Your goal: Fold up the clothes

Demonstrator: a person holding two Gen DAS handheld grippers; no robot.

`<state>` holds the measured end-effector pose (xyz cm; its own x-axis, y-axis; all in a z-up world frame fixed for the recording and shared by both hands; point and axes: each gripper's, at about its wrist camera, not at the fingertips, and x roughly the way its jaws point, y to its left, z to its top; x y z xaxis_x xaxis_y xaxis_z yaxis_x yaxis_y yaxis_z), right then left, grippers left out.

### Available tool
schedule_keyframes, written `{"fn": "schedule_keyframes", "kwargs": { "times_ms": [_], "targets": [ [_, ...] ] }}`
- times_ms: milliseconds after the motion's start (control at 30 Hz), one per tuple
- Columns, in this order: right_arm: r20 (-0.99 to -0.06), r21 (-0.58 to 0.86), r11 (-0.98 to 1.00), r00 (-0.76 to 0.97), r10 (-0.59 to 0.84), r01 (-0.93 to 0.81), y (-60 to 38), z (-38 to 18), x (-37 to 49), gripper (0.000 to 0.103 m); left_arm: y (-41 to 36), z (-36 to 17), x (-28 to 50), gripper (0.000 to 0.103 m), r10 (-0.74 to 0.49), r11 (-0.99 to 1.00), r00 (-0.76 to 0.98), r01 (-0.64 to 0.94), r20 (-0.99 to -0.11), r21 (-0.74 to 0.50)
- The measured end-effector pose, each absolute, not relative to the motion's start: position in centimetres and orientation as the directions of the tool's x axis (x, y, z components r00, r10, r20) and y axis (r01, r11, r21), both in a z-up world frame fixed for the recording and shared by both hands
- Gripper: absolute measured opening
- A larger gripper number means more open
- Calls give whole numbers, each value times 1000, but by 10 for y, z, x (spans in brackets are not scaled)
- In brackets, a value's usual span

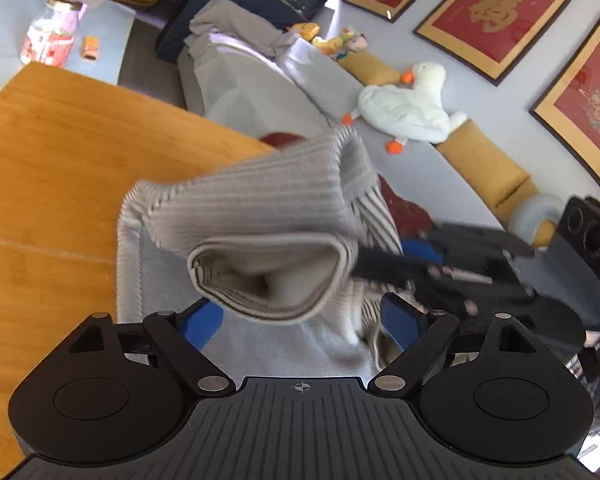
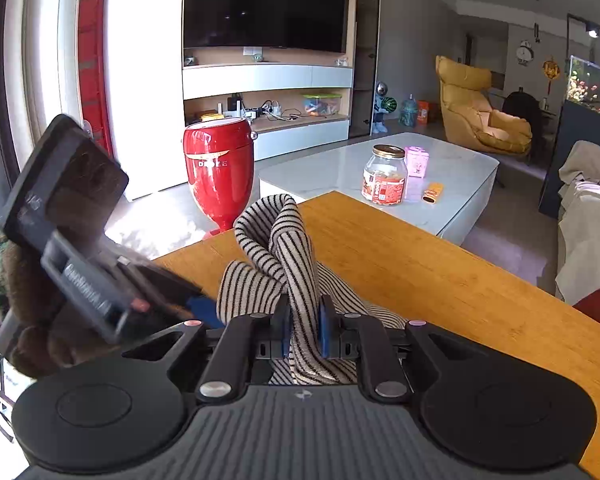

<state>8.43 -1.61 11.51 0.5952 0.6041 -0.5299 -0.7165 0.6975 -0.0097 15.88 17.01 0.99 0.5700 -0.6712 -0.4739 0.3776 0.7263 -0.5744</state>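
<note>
A grey and cream striped ribbed sweater [image 1: 260, 208] lies bunched on the wooden table [image 1: 40, 200]. One sleeve is raised, and its open cuff [image 1: 268, 276] faces the left wrist camera. My left gripper [image 1: 300, 316] is open, its blue fingers [image 1: 202, 326] spread wide on either side of the cloth below the cuff. My right gripper [image 2: 305, 320] is shut on a twisted fold of the striped sweater [image 2: 280, 240], which stands up in a loop above the table [image 2: 440, 272]. The right gripper's black body [image 1: 472, 276] shows blurred in the left wrist view.
A gloved hand [image 2: 28, 320] holds the left gripper's body [image 2: 72, 208]. A dark red garment [image 1: 404, 208] lies at the table's edge. Beyond are a white coffee table [image 2: 452, 160] with a jar [image 2: 384, 180], a red appliance [image 2: 219, 168], and a sofa with a plush goose [image 1: 412, 108].
</note>
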Motion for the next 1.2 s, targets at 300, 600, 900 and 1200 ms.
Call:
{"fn": "schedule_keyframes", "kwargs": {
  "times_ms": [300, 600, 900, 1200],
  "targets": [
    [-590, 80, 677, 512, 624, -732, 1, 75, 72, 23, 195, 6, 162, 90, -446, 895, 652, 306, -613, -326],
    [-572, 204, 691, 488, 659, -694, -35, 88, 46, 39, 232, 18, 143, 92, -373, 919, 676, 175, -636, -353],
    [-497, -300, 665, 707, 503, -684, -8, 109, 27, 66, 249, 37, 131, 95, -444, 851, 707, 140, -550, -506],
    [-548, -244, 618, 632, 548, -747, 71, 85, 78, 25, 253, 45, 109, 93, -552, 769, 703, 223, -448, -599]
  ]
}}
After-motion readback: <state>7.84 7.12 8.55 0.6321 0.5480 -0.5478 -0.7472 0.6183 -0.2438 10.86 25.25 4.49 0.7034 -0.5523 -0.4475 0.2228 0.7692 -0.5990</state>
